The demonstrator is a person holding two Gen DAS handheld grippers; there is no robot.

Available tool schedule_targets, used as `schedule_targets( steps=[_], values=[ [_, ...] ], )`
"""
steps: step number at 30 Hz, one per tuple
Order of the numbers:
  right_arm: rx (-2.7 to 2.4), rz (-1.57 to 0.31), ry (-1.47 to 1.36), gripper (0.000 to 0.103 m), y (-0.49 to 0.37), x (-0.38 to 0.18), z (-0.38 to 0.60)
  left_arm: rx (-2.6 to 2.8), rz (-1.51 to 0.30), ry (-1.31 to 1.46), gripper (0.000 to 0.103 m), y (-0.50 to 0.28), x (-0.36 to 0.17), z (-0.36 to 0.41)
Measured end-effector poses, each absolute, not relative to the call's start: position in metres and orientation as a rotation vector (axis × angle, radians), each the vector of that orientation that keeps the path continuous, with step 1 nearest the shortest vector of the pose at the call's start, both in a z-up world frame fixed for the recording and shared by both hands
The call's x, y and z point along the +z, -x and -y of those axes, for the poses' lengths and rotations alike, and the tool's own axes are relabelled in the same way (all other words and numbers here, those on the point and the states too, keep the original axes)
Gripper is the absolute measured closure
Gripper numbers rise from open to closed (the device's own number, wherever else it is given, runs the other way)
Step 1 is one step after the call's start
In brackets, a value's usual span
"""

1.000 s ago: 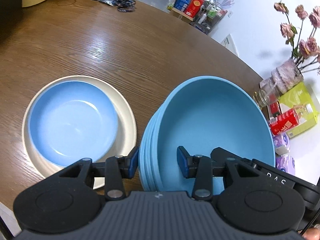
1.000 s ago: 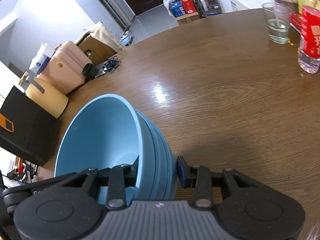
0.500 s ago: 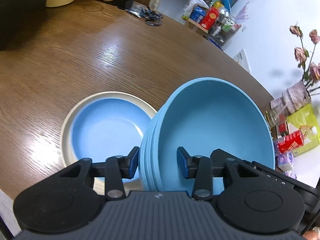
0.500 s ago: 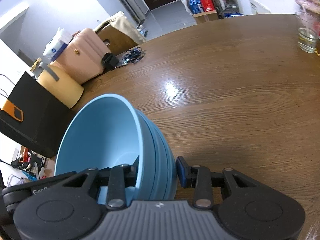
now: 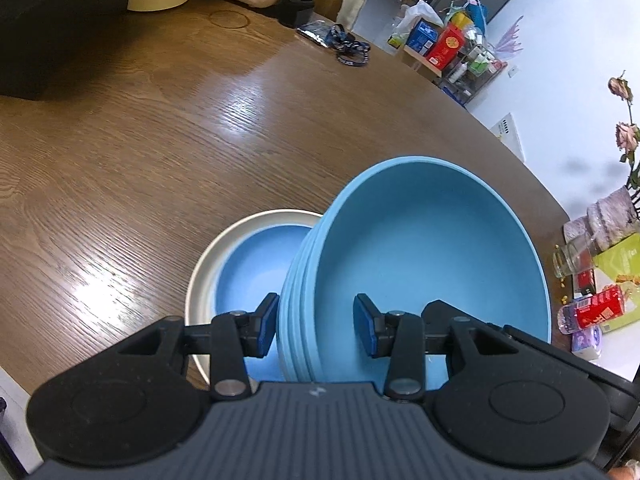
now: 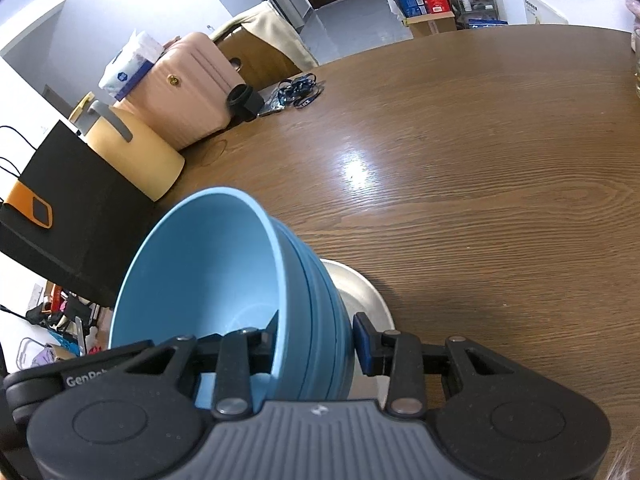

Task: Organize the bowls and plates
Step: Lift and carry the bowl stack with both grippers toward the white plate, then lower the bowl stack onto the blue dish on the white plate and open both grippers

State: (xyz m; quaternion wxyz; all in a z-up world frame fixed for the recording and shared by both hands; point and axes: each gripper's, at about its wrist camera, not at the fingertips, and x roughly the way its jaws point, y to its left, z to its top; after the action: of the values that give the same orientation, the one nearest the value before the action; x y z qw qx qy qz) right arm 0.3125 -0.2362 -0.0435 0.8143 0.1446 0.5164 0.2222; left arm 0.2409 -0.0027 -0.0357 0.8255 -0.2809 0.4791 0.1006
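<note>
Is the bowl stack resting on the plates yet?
Cannot tell. In the left wrist view the bowl stack overlaps the blue plate on the cream plate, hiding its base.

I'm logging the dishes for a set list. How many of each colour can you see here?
Blue bowls, nested in one stack held by both grippers: about 5, judging by the rims at its side.
Blue plate: 1, lying in the cream plate.
Cream plate: 1, on the table.
Total: about 7 dishes.

Left gripper (image 5: 315, 330): black arms, blue pads, silver screws, ribbed grey housing (right gripper (image 6: 316, 346) alike, lettered "GenRob").
</note>
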Motion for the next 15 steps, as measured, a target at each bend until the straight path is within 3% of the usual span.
schedule_targets(
  steps=[15],
  values=[
    [0.466, -1.145, -0.322, 0.069, -0.318, -0.072, 0.209, 0.251, -1.062, 0.577, 0.062, -0.249, -0.057, -0.023]
  ],
)
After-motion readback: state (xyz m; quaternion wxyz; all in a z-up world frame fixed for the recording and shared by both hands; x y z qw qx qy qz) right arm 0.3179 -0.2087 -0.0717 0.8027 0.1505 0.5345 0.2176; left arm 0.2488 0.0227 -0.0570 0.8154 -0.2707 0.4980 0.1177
